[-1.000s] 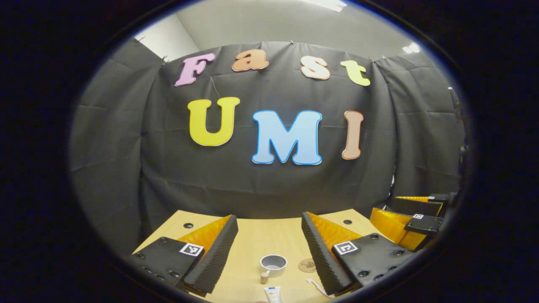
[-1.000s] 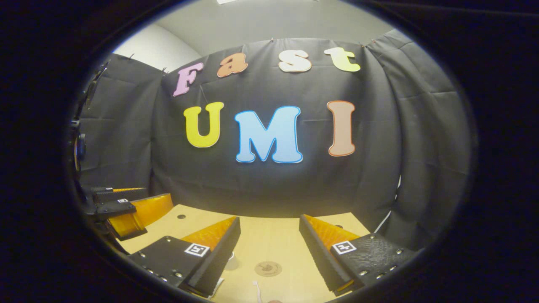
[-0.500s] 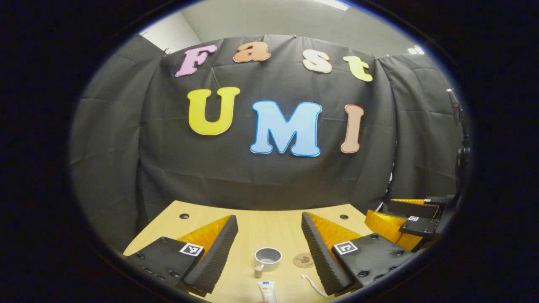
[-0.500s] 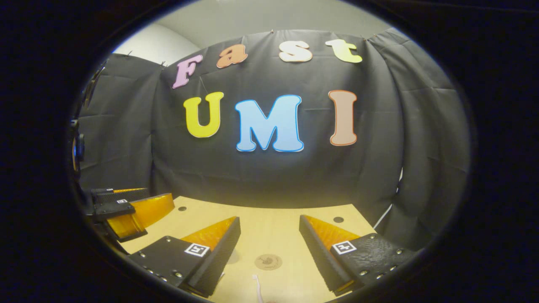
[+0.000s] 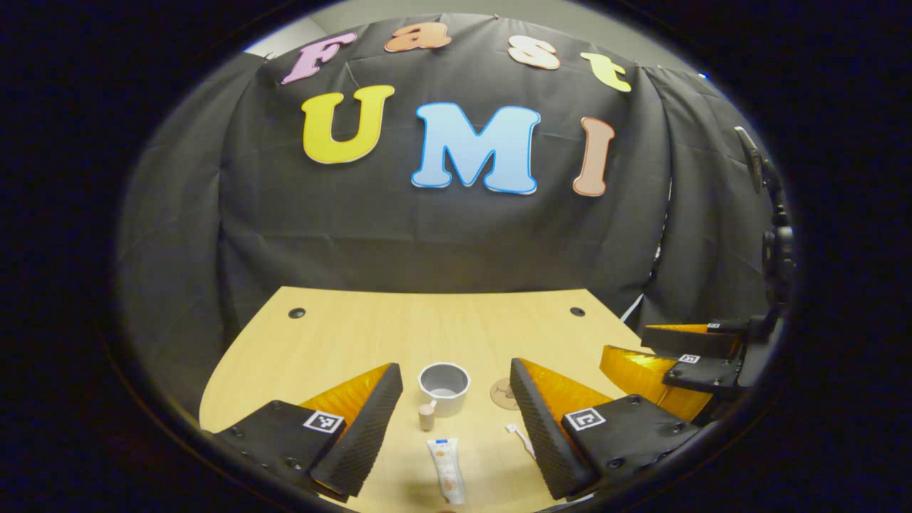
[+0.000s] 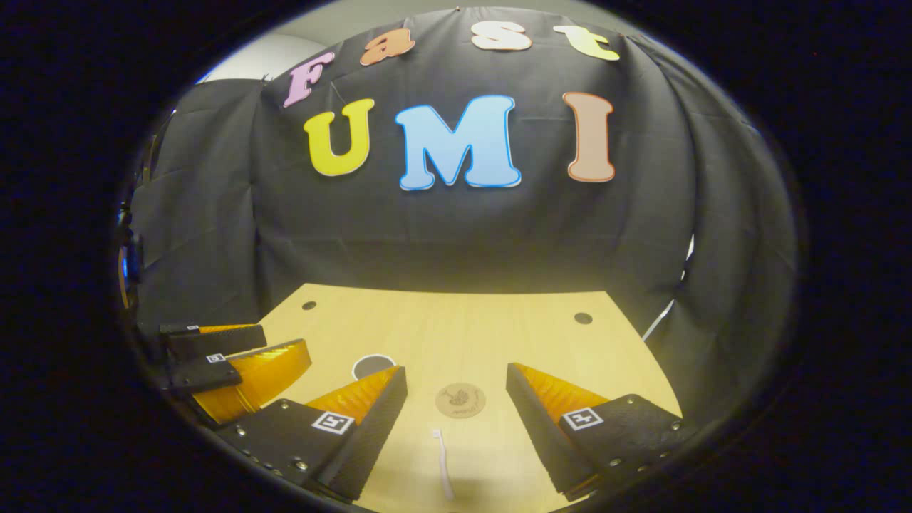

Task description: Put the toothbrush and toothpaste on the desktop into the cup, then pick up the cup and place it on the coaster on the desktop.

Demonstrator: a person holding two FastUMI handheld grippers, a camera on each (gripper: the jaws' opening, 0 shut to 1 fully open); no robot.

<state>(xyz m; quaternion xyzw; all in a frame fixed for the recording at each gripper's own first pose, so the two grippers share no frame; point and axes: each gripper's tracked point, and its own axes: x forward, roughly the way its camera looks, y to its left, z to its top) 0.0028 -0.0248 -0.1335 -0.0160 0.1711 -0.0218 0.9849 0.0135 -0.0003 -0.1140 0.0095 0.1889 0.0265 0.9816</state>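
Observation:
A grey cup [image 5: 444, 387] stands on the wooden desktop [image 5: 356, 335], its rim also seen as the cup [image 6: 372, 365] past my right gripper's left finger. A white toothpaste tube [image 5: 446, 459] lies in front of it, with a small tan cap-like piece [image 5: 427, 415] upright beside the cup. A white toothbrush [image 5: 521, 439] [image 6: 443, 462] lies near a round brown coaster [image 5: 501, 393] [image 6: 460, 400]. My left gripper [image 5: 456, 402] hangs open above the tube. My right gripper [image 6: 456, 402] hangs open above the toothbrush. Each gripper also appears at the other view's edge: right gripper [image 5: 677, 356], left gripper [image 6: 228, 356].
The desktop has two dark round holes [image 5: 296, 313] [image 5: 577, 311] near its far edge, where the black cloth wall rises. A dark stand with fittings [image 5: 773, 235] is at the far right.
Both views have tilted down and show far more of the desktop. The cup, tube, toothbrush and coaster now sit higher and fuller in view. Both grippers stay open.

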